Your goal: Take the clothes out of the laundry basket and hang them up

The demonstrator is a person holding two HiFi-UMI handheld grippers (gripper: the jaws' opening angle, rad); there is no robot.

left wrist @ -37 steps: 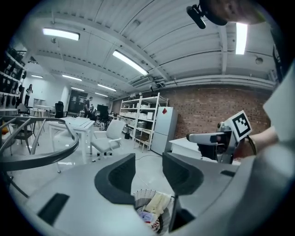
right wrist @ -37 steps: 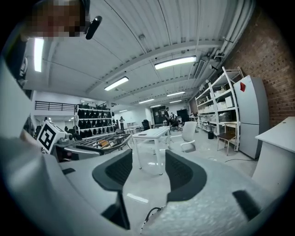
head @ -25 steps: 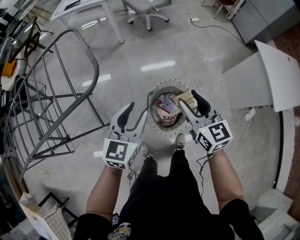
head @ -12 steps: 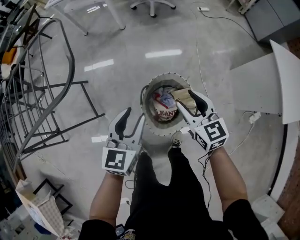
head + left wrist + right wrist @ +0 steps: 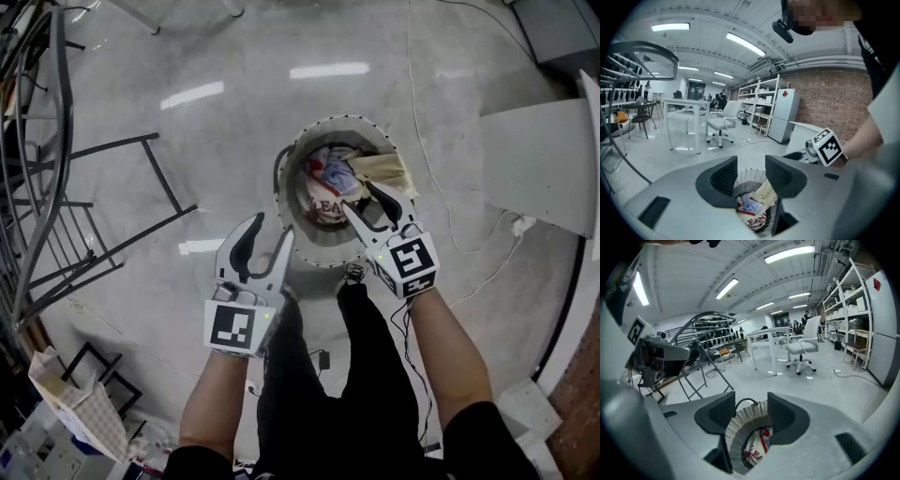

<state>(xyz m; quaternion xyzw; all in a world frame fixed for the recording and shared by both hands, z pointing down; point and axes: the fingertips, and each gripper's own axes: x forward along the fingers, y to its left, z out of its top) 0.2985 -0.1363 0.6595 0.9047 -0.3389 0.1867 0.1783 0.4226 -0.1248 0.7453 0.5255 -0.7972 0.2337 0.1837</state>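
**Both grippers low by the laundry basket, jaws apart, nothing gripped**

Head view: round laundry basket (image 5: 319, 255) with a white mesh wall on the grey floor (image 5: 234, 141), just beyond the person's legs (image 5: 309, 375). Heaped with clothes (image 5: 323, 187); a beige piece (image 5: 382, 169) draped over the far-right rim. Left gripper (image 5: 274, 227) near and left of the basket, close beside its wall, jaws apart and empty. Right gripper (image 5: 357, 195) over the near-right rim, tips aimed down at the heap, jaws apart; contact with cloth not clear from here. Drying rack (image 5: 37, 187) well apart at the far left.

Left gripper view: jaws wide, only air between them. Past the gap, lower and farther on, the basket's mesh and the crumpled clothes, the beige piece on top at right. At the right, the other gripper's marker cube (image 5: 828, 147). Far off, a white office chair (image 5: 719, 124).

Right gripper view: jaws apart, just drawn in a little, nothing pinched between the pads. In the gap, the basket's rim and curved wall, with a white printed garment inside. Left gripper at the left edge, rack bars behind it.
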